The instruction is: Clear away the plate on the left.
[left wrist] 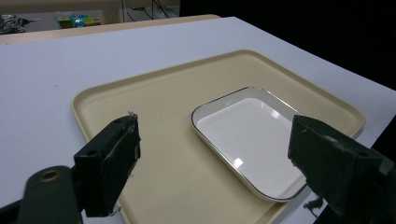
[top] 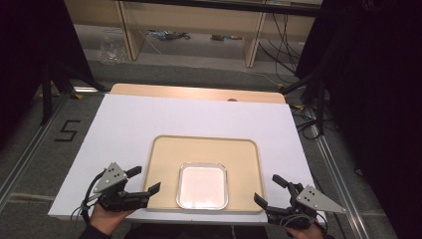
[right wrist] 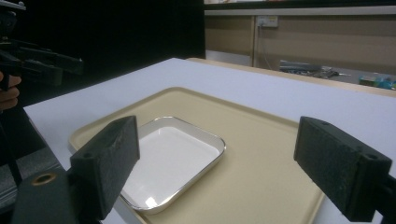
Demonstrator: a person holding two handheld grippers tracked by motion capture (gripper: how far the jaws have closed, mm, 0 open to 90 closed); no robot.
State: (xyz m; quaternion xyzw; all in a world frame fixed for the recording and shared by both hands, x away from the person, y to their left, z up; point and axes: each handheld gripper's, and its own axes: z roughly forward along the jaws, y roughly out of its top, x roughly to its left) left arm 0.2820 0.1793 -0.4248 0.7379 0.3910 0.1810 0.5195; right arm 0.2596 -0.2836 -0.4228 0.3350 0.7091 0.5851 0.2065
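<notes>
Black foam pads face each other across a wide gap on my left gripper (top: 141,179), jaws spread wide and holding nothing; my right gripper (top: 268,190) is just as wide and equally empty, touching nothing. Between them, the white dish (top: 202,185) with its metal rim lies flat on the near part of the beige tray (top: 164,149), close to the front edge of the white table (top: 129,119). Its shape is nearly square, slightly longer running away from me. My hands come in from the bottom corners, each gripper angled inward toward the tray.
</notes>
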